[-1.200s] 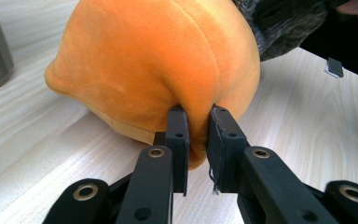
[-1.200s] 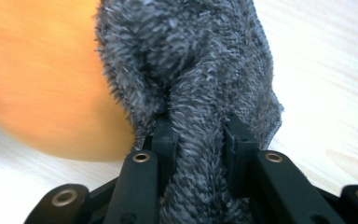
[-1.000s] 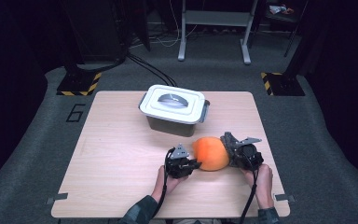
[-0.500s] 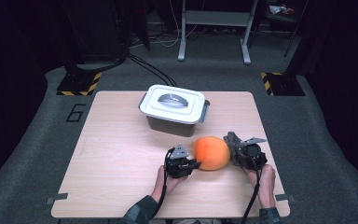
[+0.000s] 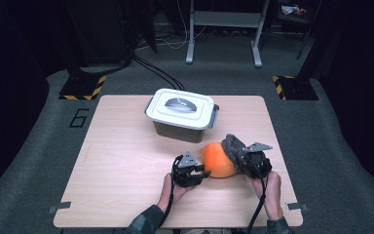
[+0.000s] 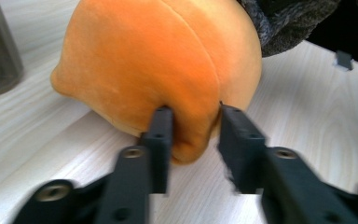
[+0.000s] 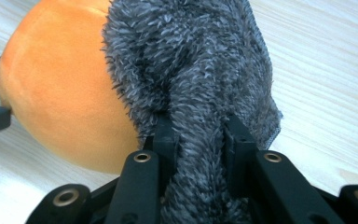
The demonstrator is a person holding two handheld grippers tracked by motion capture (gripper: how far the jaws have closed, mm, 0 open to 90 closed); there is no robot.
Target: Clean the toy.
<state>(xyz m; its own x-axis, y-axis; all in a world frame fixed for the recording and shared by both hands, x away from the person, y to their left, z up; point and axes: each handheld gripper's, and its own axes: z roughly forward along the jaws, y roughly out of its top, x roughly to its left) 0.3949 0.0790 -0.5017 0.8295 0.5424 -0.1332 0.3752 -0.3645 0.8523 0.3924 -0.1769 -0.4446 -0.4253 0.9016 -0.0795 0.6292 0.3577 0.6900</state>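
An orange plush ball (image 5: 217,159) with a grey furry part (image 5: 233,145) lies on the wooden table (image 5: 126,161), front right of centre. My right gripper (image 5: 239,153) comes in from the right and is shut on the grey fur (image 7: 191,70), which bulges between its jaws. My left gripper (image 5: 203,170) sits at the plush's left side. Its jaws have just been opening; a fold of orange plush (image 6: 168,60) still lies between them, and the right jaw stands slightly off it. In its own view the left gripper (image 6: 193,135) looks open.
A grey box with a white clip-on lid (image 5: 181,114) stands behind the plush, near the table's middle back. The table's left half is bare wood. Dark floor and stand legs lie beyond the far edge.
The right gripper has lifted a little with the grey fur in it, tilting the plush slightly. The left hand has kept its place.
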